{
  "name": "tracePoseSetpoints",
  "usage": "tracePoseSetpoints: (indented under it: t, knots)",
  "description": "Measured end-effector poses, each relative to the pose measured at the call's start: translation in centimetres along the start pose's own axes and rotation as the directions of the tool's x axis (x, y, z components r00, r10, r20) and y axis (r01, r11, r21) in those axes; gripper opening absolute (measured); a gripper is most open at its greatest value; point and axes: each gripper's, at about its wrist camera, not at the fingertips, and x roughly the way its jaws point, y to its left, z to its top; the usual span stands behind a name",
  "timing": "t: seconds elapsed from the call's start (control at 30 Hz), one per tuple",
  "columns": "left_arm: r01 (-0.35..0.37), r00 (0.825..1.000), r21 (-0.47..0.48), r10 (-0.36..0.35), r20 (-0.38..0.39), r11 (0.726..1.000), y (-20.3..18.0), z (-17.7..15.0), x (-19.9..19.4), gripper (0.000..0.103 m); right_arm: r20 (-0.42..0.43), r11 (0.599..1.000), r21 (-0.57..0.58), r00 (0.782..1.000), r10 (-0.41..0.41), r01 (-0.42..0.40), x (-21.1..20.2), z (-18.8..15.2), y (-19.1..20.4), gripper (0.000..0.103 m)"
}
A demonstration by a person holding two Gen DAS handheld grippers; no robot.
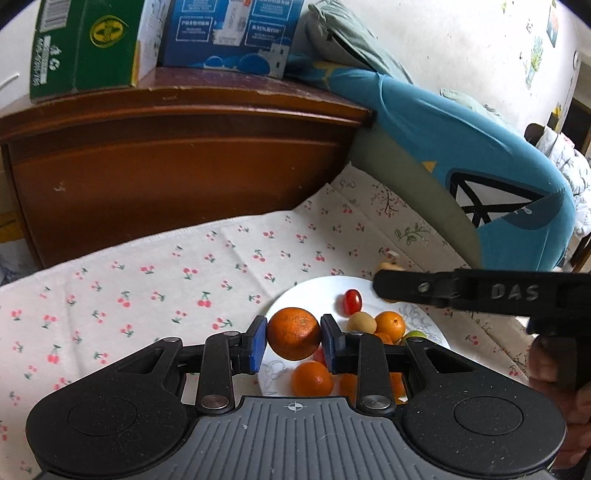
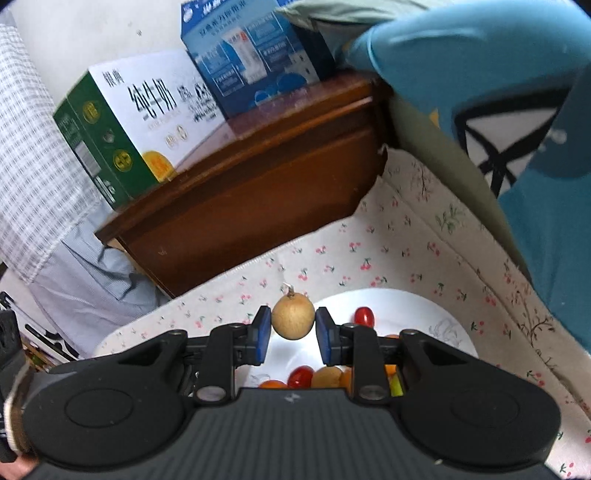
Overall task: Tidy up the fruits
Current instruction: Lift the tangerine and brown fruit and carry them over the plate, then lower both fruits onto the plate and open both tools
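My left gripper (image 1: 293,338) is shut on an orange (image 1: 293,332), held just above the left rim of a white plate (image 1: 314,291). The plate holds more oranges (image 1: 312,377), a red cherry tomato (image 1: 352,301), a tan longan (image 1: 362,322) and a green fruit (image 1: 415,335). My right gripper (image 2: 293,325) is shut on a tan longan (image 2: 293,317) with a short stem, held over the left edge of the same plate (image 2: 406,306). Under it lie cherry tomatoes (image 2: 364,316), a longan (image 2: 327,376) and oranges. The right gripper's black body (image 1: 480,293) reaches in from the right in the left wrist view.
The plate sits on a cherry-print cloth (image 1: 166,280). Behind stands a brown wooden cabinet (image 1: 177,166) carrying a green and white milk carton box (image 2: 122,136) and a blue box (image 1: 229,33). A blue and green cushion (image 1: 480,155) lies at the right.
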Motion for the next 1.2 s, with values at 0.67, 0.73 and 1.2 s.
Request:
tracePoseSetpoints:
  t: [0.67, 0.73, 1.2]
  knots:
    - [-0.021, 0.999, 0.060, 0.024, -0.042, 0.998, -2.6, -0.4, 1.7, 0.060, -0.041, 0.998, 0.031, 0.998, -0.053, 0.054, 1.9, -0.2, -1.3, 0.030]
    - [-0.039, 0.999, 0.077, 0.040, -0.023, 0.996, -3.2, -0.4, 1.1, 0.068, -0.037, 0.997, 0.033, 0.997, -0.064, 0.066, 1.5, 0.0, -1.3, 0.031]
    - [-0.092, 0.994, 0.126, 0.100, -0.053, 0.988, -5.4, -0.9, -2.0, 0.086, 0.013, 0.992, 0.014, 0.992, -0.129, 0.129, -2.9, 0.2, 0.2, 0.046]
